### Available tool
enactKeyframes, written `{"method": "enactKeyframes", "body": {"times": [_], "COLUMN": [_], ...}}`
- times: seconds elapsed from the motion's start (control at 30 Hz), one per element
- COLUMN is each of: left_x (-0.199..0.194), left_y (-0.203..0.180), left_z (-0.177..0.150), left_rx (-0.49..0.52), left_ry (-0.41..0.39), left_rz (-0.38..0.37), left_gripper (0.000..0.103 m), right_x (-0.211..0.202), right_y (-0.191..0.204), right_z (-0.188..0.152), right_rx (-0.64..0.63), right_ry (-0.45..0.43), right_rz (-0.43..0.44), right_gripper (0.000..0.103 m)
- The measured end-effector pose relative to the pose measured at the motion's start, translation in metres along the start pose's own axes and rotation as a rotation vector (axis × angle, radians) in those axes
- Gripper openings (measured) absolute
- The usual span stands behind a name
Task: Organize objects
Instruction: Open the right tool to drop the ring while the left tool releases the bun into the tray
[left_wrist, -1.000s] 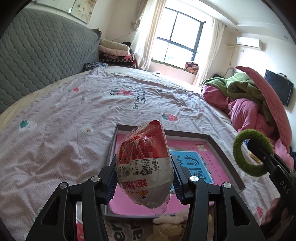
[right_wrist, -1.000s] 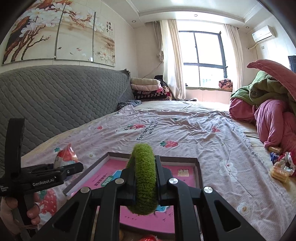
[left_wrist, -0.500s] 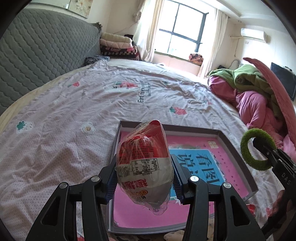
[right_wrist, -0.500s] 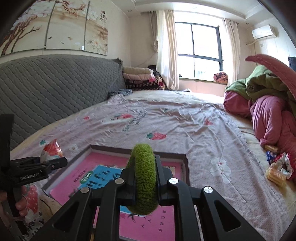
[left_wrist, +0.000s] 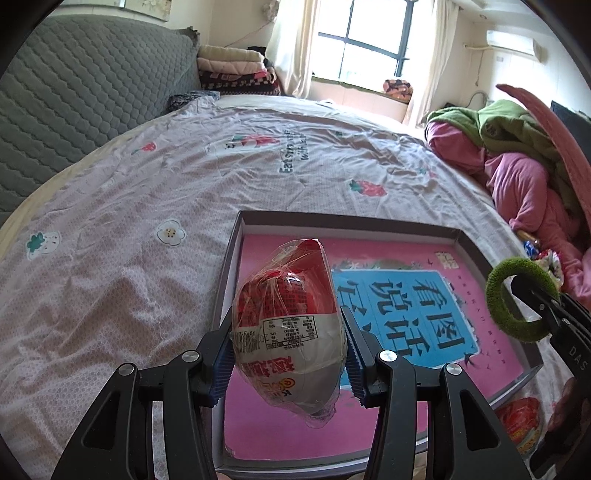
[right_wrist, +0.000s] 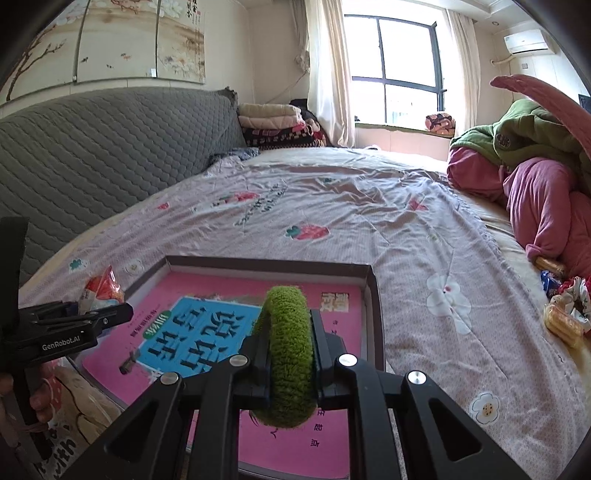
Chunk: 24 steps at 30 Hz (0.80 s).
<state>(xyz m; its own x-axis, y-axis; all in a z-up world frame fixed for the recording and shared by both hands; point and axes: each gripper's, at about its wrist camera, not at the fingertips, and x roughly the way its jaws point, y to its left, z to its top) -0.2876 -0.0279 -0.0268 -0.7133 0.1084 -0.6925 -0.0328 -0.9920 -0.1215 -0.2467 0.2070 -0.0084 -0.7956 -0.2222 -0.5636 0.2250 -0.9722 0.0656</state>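
My left gripper (left_wrist: 288, 350) is shut on a red and white snack packet (left_wrist: 288, 325) wrapped in clear plastic, held above the left part of a shallow grey box (left_wrist: 229, 273) with a pink and blue printed bottom. My right gripper (right_wrist: 290, 343) is shut on a fuzzy green ring (right_wrist: 288, 354), held above the box's (right_wrist: 373, 295) right half. The ring (left_wrist: 517, 299) and the right gripper also show at the right edge of the left wrist view. The left gripper (right_wrist: 110, 314) with the packet (right_wrist: 101, 288) shows at the left of the right wrist view.
The box lies on a bed with a pale flowered sheet (left_wrist: 147, 206). A grey quilted headboard (right_wrist: 92, 155) stands at the left. Pink and green bedding (right_wrist: 535, 177) is heaped at the right. Small wrapped snacks (right_wrist: 565, 317) lie near it. Another red packet (left_wrist: 517, 424) lies beside the box.
Both grippers have moved forward over the box, which now lies more fully beneath them. Each still holds its object.
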Motion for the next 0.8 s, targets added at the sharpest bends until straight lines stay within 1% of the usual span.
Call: {"method": "enactKeyframes", "body": {"times": [0.27, 0.8], "left_x": [0.008, 0.016], "left_y": [-0.002, -0.009], "left_z": [-0.004, -0.009], "left_rx": [0.022, 0.055], "left_ry": [0.032, 0.062], "left_rz": [0.013, 0.034], "left_gripper": [0.052, 0.052], "right_x": [0.01, 0.021], "right_y": [-0.003, -0.001], "right_z": [-0.007, -0.014], "right_rx": [0.015, 0.001], "right_ry": [0.05, 0.1], "right_rz": [-0.014, -0.025], "right_gripper": [0.017, 0.017]}}
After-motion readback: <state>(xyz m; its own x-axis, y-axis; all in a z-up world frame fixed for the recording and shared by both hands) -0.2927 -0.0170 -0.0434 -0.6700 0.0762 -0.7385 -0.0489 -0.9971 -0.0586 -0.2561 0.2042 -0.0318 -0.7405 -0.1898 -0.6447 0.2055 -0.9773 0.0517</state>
